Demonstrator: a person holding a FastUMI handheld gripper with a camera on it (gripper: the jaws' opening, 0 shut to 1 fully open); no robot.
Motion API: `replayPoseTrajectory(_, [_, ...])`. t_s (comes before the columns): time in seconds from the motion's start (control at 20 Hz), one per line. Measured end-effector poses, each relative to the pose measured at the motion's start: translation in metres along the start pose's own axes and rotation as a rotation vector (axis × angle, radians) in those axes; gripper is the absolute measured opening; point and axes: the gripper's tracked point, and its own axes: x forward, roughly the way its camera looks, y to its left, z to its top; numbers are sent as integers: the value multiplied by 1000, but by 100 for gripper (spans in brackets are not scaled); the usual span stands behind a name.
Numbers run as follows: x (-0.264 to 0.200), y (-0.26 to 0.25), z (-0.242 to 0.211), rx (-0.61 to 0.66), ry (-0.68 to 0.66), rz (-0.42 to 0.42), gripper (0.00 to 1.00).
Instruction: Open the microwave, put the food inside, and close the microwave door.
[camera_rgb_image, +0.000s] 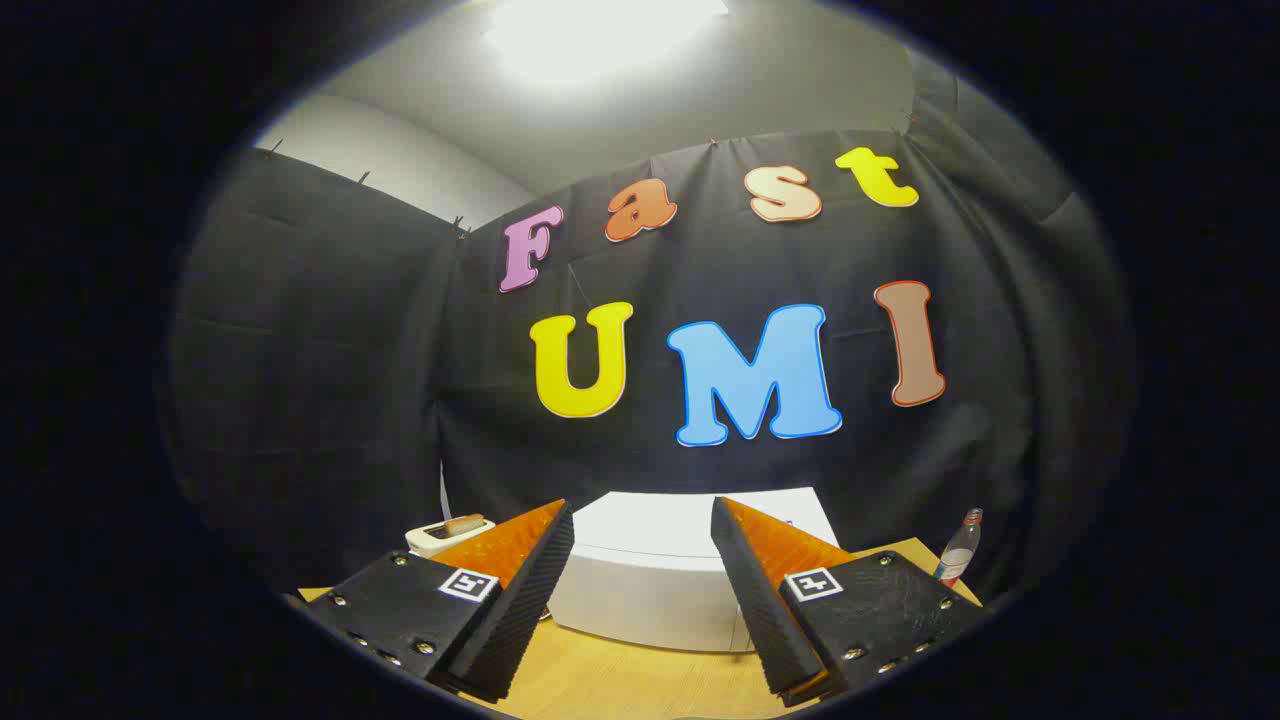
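Fingers spread and empty, microwave door not yet opened.

The gripper (640, 590) hangs above the wooden tabletop (620, 680), its fingers apart and holding nothing. The white microwave (680, 570) sits just beyond them, seemingly closed. The food (463, 524) rests on a white dish past the left finger; a bottle (960, 548) stands off to the right. By my judgement, all three steps remain.

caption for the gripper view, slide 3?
Open gripper hovers above the table, fingers framing the closed white microwave; food left, bottle right.
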Motion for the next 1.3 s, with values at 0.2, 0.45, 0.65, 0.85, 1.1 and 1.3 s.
replayPoseTrajectory(0.2, [3,-7,-1,-8,3,-17,89])
replayPoseTrajectory(0.45, [6,-12,-3,-30,10,-37,89])
replayPoseTrajectory(0.65, [12,-32,-6,-96,5,-148,89])
replayPoseTrajectory(0.85, [14,-34,-9,-114,15,-169,89])
replayPoseTrajectory(1.1, [18,-32,-17,-145,31,-180,89])
replayPoseTrajectory(1.3, [16,-27,-17,-183,29,-188,89])
